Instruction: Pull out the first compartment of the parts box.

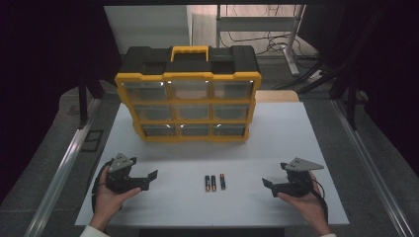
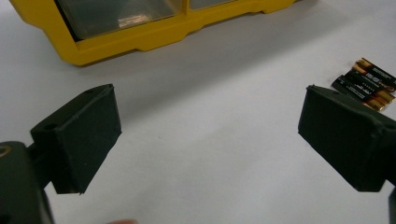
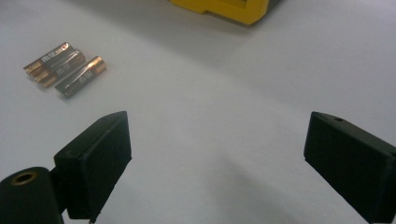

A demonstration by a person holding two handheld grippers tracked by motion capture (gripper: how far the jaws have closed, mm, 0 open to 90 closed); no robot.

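Left claw (image 1: 148, 180) agape | right claw (image 1: 271, 186) agape | batteries (image 1: 215, 182) lettering unreadable

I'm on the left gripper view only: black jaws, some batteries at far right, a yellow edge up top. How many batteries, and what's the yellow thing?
Observer: Three batteries lie side by side on the white table; two touch, the third sits slightly apart.
Operator: And the yellow edge?
Observer: It's the base of a yellow and black organizer with nine clear drawers in three rows and a yellow handle on top; the drawers look shut.
Operator: Where's the other gripper?
Observer: The right gripper is held low at the right of the batteries, its jaws wide apart with nothing between them.
Operator: Mine relative to the batteries?
Observer: The left gripper sits to their left, jaws also open, the batteries roughly midway between the two.
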